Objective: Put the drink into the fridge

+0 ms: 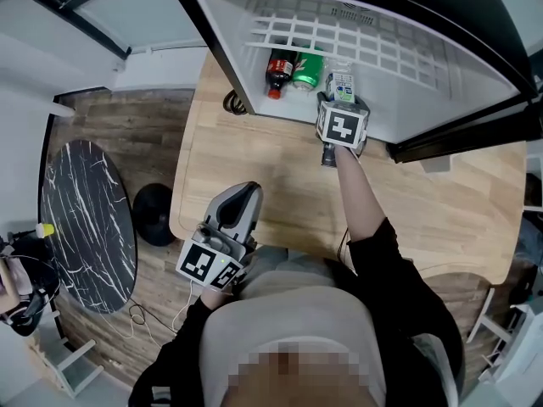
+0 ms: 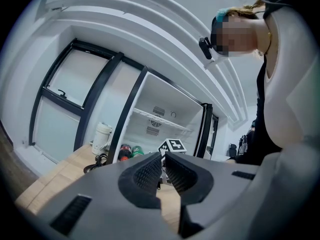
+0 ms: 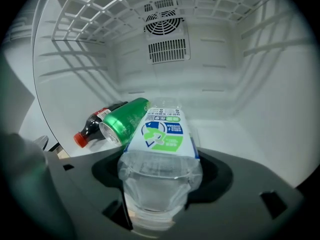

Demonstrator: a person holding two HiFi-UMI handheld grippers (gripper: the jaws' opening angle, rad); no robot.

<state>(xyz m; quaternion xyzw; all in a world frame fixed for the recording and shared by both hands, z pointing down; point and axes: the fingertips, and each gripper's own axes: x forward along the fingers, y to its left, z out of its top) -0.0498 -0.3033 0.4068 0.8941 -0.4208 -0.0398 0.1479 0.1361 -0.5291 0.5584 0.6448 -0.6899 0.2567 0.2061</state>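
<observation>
Our right arm [image 1: 361, 202] is stretched straight forward, forearm bare, dark sleeve bunched at the elbow. At its end the right gripper [image 1: 341, 100] has its marker cube [image 1: 342, 126] facing up and its jaws clamped on the lower body of a clear water bottle [image 3: 160, 144]. Our left arm [image 1: 174, 359] is bent and tucked against the torso. The left gripper [image 1: 240, 203] sits low by the body, pointing forward, jaws nearly together with a thin slit and nothing between.

In the head view, the right gripper [image 1: 341, 100] hides most of the clear bottle [image 1: 343, 81].
</observation>
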